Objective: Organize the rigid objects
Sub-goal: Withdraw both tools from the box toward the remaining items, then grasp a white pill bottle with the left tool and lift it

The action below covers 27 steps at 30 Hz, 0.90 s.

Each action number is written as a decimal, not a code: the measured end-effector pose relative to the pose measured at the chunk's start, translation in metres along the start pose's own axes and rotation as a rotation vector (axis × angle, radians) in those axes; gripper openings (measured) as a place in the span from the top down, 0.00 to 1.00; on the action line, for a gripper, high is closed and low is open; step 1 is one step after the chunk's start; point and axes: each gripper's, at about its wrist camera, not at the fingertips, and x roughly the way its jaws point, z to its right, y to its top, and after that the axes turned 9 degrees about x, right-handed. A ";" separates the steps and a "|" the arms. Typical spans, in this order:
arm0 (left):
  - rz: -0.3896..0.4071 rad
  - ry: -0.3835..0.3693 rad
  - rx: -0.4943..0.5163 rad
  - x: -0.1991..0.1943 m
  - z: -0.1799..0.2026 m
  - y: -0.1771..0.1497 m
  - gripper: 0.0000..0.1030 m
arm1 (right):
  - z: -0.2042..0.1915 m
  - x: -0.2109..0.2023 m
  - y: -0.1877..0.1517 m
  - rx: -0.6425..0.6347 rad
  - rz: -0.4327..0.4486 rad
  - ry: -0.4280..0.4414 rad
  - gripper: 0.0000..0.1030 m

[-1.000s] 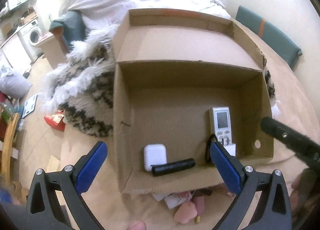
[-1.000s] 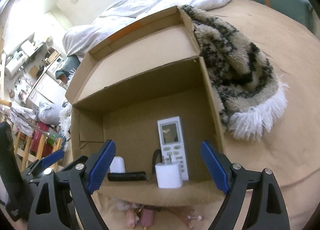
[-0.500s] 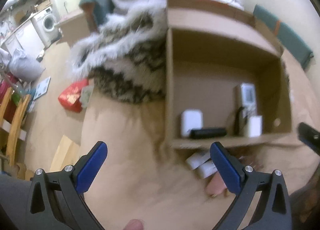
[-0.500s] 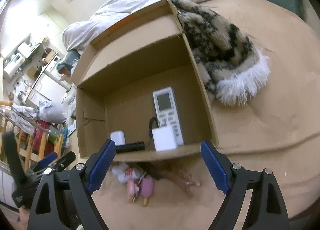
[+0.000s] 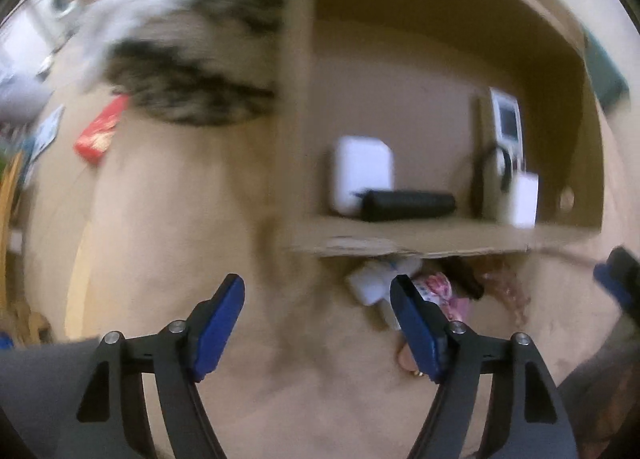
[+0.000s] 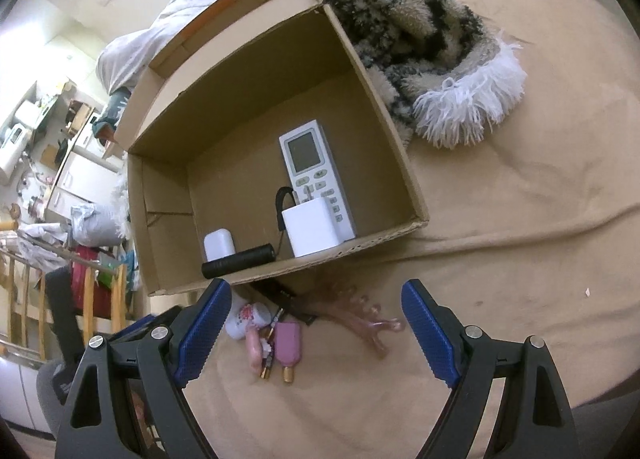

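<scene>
Tan bedspread, white duvet, cluttered shelves.

Matt corrugated cardboard box; glossy white plastic charger, shaggy woollen blanket, smooth tan bedsheet

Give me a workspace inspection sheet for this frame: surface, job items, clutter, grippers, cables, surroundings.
Surface: tan bedspread, wrinkled.
Job's things: cardboard box holds white remote, white charger block, white earbud case, black cylinder. Outside its near edge: pink items, small floral container, pink claw clip.
Clutter: fringed patterned blanket beside the box.
Grippers: left gripper closing, nothing between jaws; right gripper open, empty.
Cables: black loop by the charger block.
Surroundings: white duvet, cluttered room at left.
</scene>
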 end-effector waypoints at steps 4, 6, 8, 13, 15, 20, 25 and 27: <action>-0.008 -0.047 -0.024 0.011 0.008 0.009 0.31 | 0.000 0.005 0.003 -0.011 -0.001 -0.031 0.11; -0.024 -0.067 -0.015 0.018 0.012 0.012 0.31 | 0.002 0.007 0.003 -0.003 -0.006 -0.034 0.10; -0.030 -0.039 0.035 0.026 0.020 0.016 0.31 | 0.003 0.010 0.003 -0.001 -0.013 -0.036 0.11; -0.074 -0.077 0.037 0.044 0.024 0.019 0.48 | 0.004 0.018 0.004 0.009 -0.034 -0.030 0.11; -0.069 -0.060 0.051 0.044 0.029 0.018 0.61 | 0.005 0.023 0.006 0.017 -0.056 -0.025 0.11; -0.063 -0.039 0.037 0.040 0.033 0.011 0.76 | 0.005 0.034 0.003 0.037 -0.132 0.032 0.11; -0.095 -0.054 -0.070 0.037 0.014 -0.010 0.76 | 0.009 0.048 -0.003 0.058 -0.198 0.025 0.11; -0.097 -0.047 -0.096 0.034 0.010 -0.014 0.76 | 0.020 0.055 -0.005 0.120 -0.228 0.006 0.11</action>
